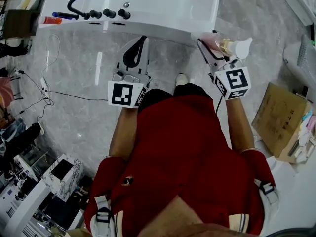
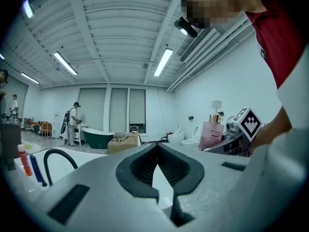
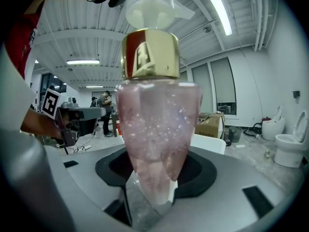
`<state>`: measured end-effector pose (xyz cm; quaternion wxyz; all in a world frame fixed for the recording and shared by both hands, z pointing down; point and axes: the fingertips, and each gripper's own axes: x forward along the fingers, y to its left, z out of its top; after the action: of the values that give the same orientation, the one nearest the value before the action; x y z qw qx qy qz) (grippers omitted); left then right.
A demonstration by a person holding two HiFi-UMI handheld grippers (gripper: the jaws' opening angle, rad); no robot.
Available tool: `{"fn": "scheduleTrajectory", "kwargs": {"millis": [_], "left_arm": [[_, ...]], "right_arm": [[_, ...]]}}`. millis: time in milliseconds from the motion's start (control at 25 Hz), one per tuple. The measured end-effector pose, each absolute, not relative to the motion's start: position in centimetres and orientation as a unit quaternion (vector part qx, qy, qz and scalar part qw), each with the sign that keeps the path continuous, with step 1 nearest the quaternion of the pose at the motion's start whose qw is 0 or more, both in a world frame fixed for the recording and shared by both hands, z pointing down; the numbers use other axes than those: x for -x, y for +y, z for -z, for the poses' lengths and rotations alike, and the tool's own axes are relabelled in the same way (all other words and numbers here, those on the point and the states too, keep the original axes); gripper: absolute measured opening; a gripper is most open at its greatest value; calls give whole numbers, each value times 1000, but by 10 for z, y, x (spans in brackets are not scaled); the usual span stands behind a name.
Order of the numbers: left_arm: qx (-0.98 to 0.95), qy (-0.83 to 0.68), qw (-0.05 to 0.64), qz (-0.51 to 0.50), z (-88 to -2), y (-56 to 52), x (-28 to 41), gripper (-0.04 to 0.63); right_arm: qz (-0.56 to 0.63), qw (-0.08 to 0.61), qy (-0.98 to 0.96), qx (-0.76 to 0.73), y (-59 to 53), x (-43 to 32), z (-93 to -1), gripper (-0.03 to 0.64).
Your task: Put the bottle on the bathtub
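- The right gripper (image 3: 152, 180) is closed on the bottle (image 3: 155, 124). Its two jaws press the narrow lower part of the bottle from both sides.
- The bottle is pink and clear. It has a gold collar (image 3: 149, 52) and a white pump head (image 3: 153, 6) above it, and it stands upright between the jaws.
- In the head view the bottle (image 1: 231, 47) is at the front end of the right gripper (image 1: 211, 46). The corner of the white bathtub (image 1: 163, 26) is just ahead and to the left of this gripper. I cannot tell if the bottle touches the rim.
- The left gripper (image 2: 157, 166) has its jaws closed together at the tips, with nothing between them.
- The left gripper (image 1: 139, 46) points at the bathtub rim, near it. The bottle (image 2: 210, 134) is well to its right.
- A black faucet (image 1: 83, 1) is on the rim, ahead and to the left of the left gripper.
- A cardboard box (image 1: 281, 117) lies on the floor to the right of the right gripper.
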<state>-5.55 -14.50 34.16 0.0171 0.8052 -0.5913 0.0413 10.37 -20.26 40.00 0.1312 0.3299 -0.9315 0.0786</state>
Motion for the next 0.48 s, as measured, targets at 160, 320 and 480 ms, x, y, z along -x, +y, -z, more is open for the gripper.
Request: {"fn": "scheduleTrajectory", "kwargs": {"millis": [160, 320, 480], "left_arm": [[-803, -594, 20, -41, -346, -157, 60, 6], [-807, -589, 17, -37, -348, -167, 61, 8], [-811, -583, 16, -39, -351, -177, 63, 6]], "right_arm": [[-70, 147, -929, -331, -216, -95, -410, 230], [-61, 161, -928, -331, -225, -86, -419, 230], [-60, 176, -925, -331, -235, -75, -432, 230]]}}
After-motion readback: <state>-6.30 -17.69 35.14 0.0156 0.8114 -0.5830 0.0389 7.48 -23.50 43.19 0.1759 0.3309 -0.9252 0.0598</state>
